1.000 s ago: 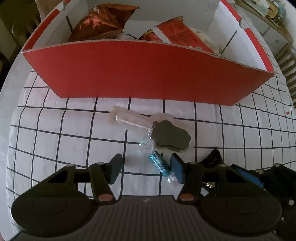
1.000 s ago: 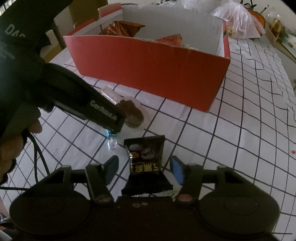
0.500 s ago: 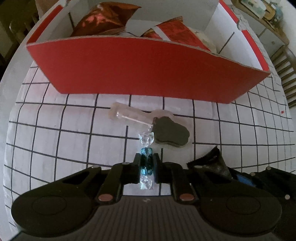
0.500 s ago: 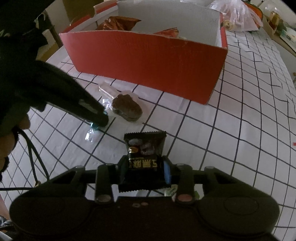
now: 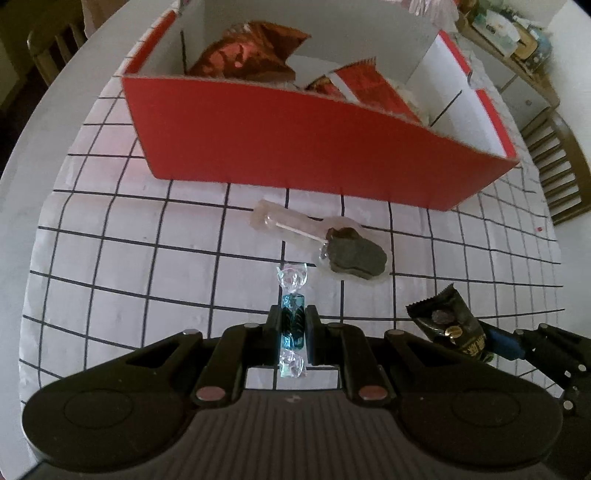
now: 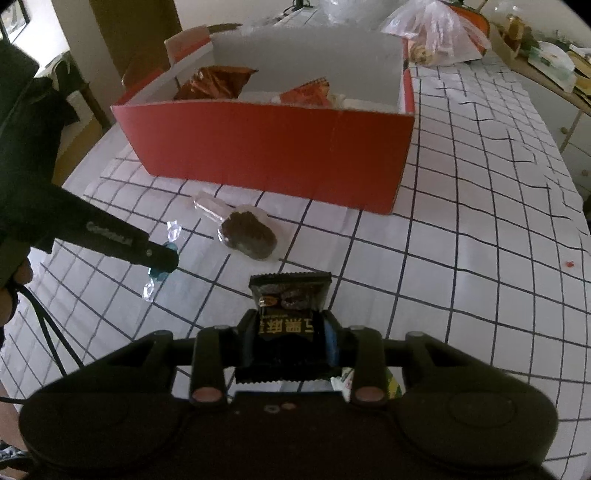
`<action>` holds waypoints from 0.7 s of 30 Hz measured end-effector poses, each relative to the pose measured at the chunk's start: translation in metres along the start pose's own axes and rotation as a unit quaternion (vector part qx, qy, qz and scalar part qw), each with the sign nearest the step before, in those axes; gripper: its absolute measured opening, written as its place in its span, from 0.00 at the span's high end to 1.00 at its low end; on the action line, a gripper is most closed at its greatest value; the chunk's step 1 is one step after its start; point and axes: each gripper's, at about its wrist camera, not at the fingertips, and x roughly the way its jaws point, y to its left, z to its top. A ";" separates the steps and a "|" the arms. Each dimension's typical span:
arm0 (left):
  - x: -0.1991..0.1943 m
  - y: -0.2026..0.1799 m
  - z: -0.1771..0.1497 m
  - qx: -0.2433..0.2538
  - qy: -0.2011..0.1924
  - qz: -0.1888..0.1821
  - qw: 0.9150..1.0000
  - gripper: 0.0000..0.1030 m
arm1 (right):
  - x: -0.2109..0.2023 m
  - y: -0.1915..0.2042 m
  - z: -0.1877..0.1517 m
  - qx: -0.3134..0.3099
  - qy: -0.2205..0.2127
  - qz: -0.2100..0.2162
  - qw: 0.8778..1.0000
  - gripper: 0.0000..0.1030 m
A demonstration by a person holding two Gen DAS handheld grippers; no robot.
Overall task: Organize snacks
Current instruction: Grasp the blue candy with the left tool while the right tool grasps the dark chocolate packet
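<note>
My left gripper point(image 5: 293, 322) is shut on a blue twist-wrapped candy point(image 5: 292, 311) and holds it above the checked tablecloth; the gripper also shows in the right wrist view point(image 6: 162, 260). My right gripper point(image 6: 291, 328) is shut on a black snack packet point(image 6: 290, 295), which also shows in the left wrist view point(image 5: 448, 323). A brown lollipop in clear wrap point(image 5: 352, 254) lies on the cloth in front of the red cardboard box point(image 5: 295, 147), and it shows in the right wrist view point(image 6: 247, 234) too. The box point(image 6: 266, 155) holds orange and red snack bags point(image 5: 255, 51).
A clear plastic bag of goods point(image 6: 439, 33) sits behind the box. A wooden chair point(image 5: 557, 166) stands at the table's right, another point(image 5: 51, 51) at the far left. A small green-and-white wrapper point(image 6: 369, 382) lies under my right gripper.
Both grippers closed on their snacks, the left on the blue candy, the right on the black packet, and lifted them off the cloth and back from the box.
</note>
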 end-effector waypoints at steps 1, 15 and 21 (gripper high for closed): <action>-0.004 0.002 -0.001 -0.001 -0.002 -0.003 1.000 0.88 | -0.003 0.001 0.000 0.003 -0.003 -0.002 1.000 0.67; -0.066 0.032 -0.003 0.018 -0.054 -0.032 0.998 0.88 | -0.055 0.016 0.005 0.049 -0.068 -0.021 0.996 0.67; -0.094 0.041 -0.003 0.037 -0.081 -0.049 0.995 0.88 | -0.074 0.034 0.011 0.053 -0.102 -0.032 0.993 0.67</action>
